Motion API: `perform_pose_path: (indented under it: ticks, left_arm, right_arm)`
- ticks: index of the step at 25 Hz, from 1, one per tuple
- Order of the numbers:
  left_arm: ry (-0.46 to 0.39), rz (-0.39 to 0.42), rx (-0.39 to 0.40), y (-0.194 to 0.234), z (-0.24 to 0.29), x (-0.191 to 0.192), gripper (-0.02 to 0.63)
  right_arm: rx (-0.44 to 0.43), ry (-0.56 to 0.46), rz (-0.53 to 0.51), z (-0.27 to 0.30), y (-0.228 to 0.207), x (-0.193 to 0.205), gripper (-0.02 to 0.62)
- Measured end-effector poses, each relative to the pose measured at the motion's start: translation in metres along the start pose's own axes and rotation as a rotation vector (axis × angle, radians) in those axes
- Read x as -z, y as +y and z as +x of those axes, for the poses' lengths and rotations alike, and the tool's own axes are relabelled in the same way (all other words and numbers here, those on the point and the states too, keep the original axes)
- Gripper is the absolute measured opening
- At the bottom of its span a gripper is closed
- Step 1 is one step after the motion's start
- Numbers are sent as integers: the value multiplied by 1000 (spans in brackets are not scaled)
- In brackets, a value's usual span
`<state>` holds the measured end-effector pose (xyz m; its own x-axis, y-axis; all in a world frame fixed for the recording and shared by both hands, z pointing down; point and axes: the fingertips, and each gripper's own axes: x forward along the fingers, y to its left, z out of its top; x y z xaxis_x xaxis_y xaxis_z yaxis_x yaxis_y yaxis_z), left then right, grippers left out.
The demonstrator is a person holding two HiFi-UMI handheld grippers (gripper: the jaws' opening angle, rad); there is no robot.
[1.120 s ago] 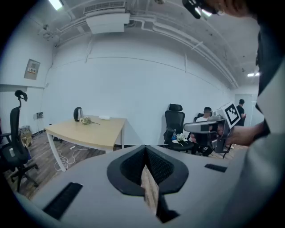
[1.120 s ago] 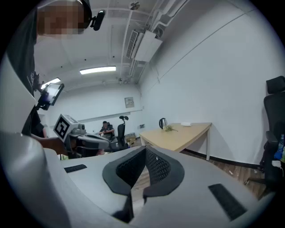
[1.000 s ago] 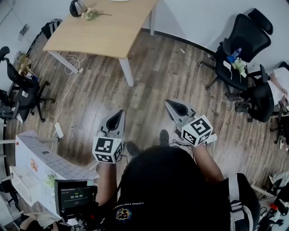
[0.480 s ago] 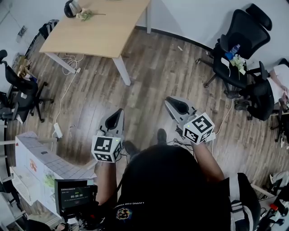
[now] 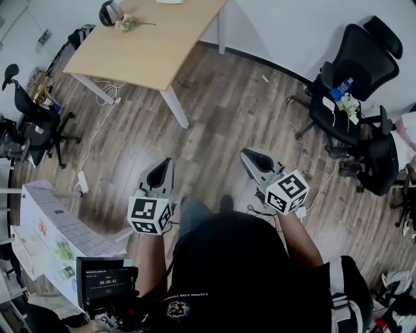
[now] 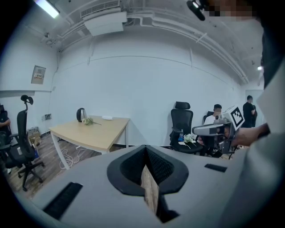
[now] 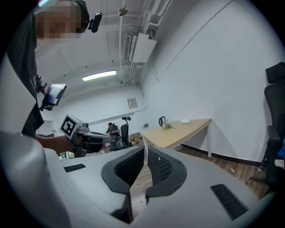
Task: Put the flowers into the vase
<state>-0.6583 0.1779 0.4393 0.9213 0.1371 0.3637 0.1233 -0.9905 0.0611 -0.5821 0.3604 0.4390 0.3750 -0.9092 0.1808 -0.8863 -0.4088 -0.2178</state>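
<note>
A small bunch of flowers (image 5: pixel 128 24) lies on the far corner of a wooden table (image 5: pixel 156 45), beside a dark jug-like vessel (image 5: pixel 109 12). The left gripper view shows the same flowers (image 6: pixel 87 121) and vessel (image 6: pixel 81 114) across the room. More white flowers (image 5: pixel 349 104) rest on a black office chair (image 5: pixel 338 117) at the right. My left gripper (image 5: pixel 168 162) and right gripper (image 5: pixel 247 154) hang over the wooden floor, far from both bunches. Both are shut and hold nothing; their jaws meet in the left gripper view (image 6: pixel 144 153) and the right gripper view (image 7: pixel 144 151).
Black chairs (image 5: pixel 32 130) stand at the left beside a white box (image 5: pixel 55 227), with cables (image 5: pixel 97 130) on the floor under the table. A seated person (image 6: pixel 217 113) is behind the right-hand chairs. A small screen (image 5: pixel 104 283) sits low at the left.
The person has taken a step, one leg now forward between the grippers. Both grippers rode along over the floor and stayed shut; table and chairs shifted slightly in view.
</note>
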Motion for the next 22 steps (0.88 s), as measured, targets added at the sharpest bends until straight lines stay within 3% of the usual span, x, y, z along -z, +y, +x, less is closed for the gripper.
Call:
perform_pose_path:
  ticks: [10, 22]
  left_arm:
    - [30, 8, -3, 28, 59, -16, 0]
    - [32, -19, -14, 146, 193, -75, 0]
  right_arm:
    - [4, 4, 12, 40, -50, -14, 20]
    - [10, -4, 25, 177, -153, -72, 20]
